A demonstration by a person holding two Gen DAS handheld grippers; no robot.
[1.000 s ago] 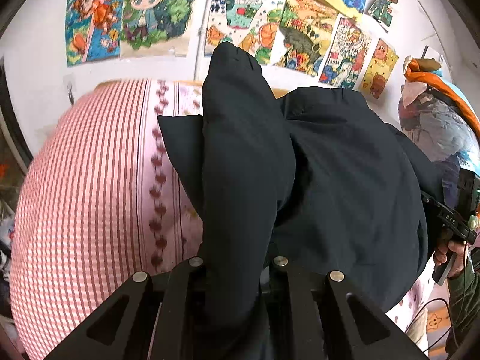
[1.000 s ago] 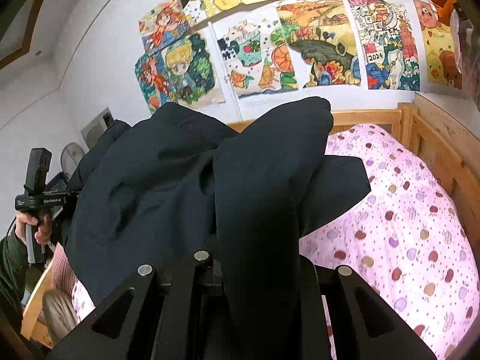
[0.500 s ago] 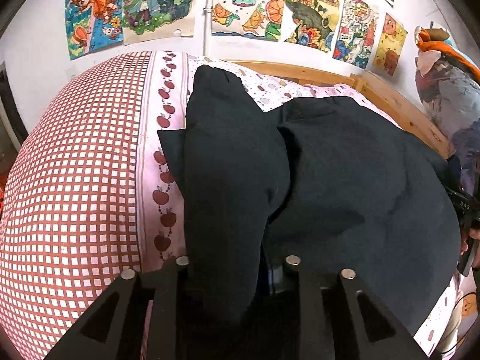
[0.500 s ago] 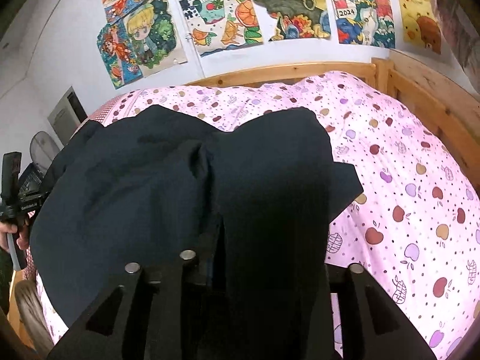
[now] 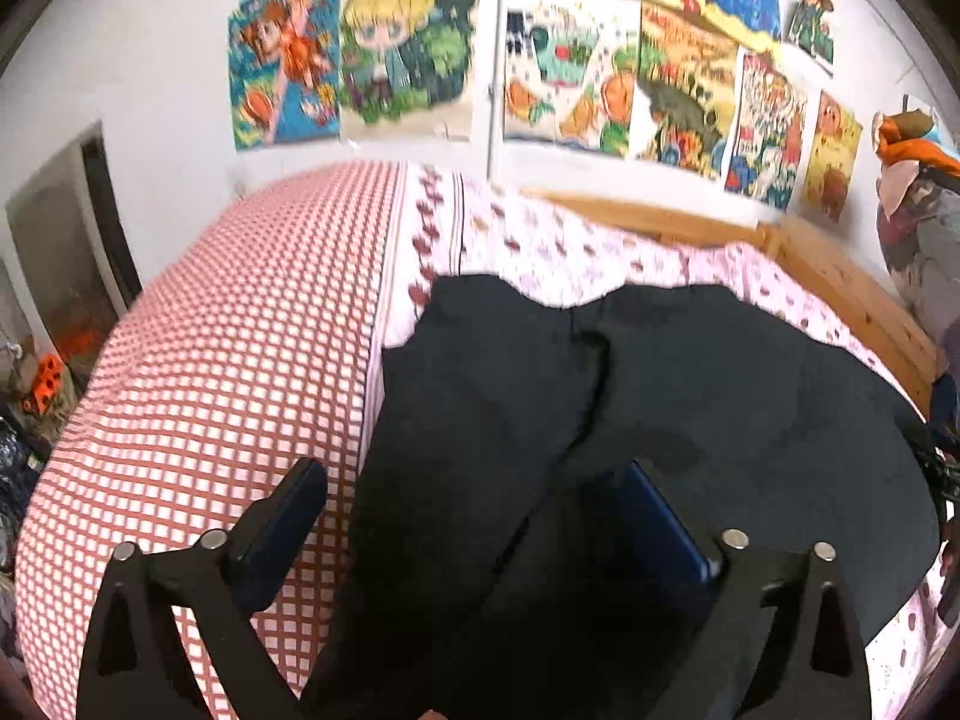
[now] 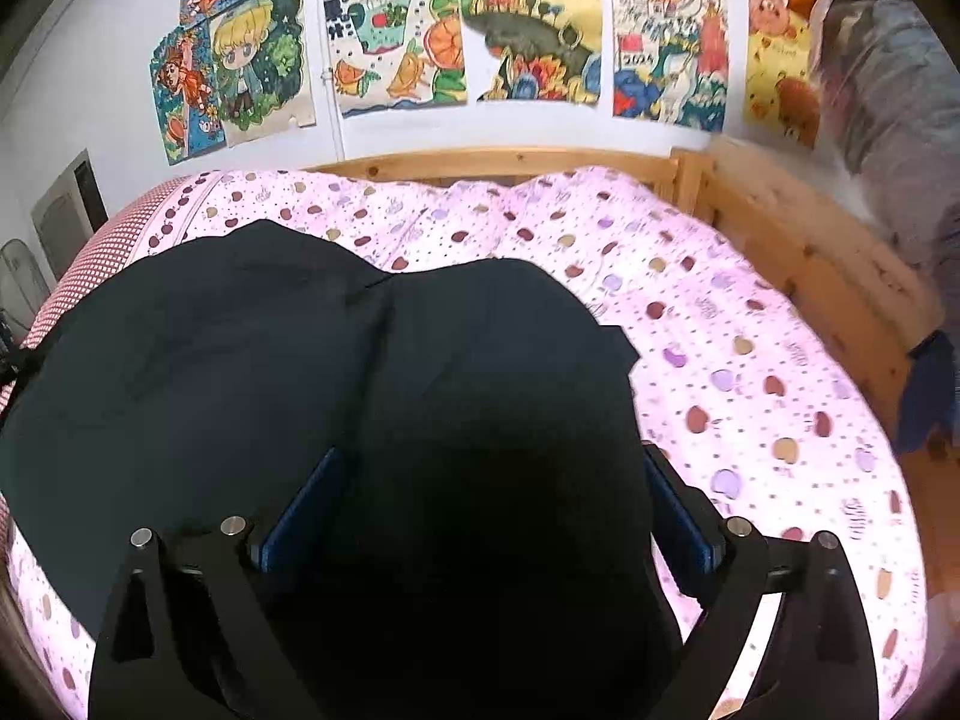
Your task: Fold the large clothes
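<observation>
Now both claws have just opened, dropping the dark garment (image 6: pixel 420 360) flat.

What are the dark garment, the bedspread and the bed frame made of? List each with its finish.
Dark garment: soft woven cloth, perhaps cotton; matte, it drapes in gentle folds with no shine.
Bedspread: thin printed fabric, likely cotton; matte pink with small apples and dots, and a red check panel in the left wrist view.
Bed frame: pale wood, probably pine; knots and grain show, with at most a light sheen.
</observation>
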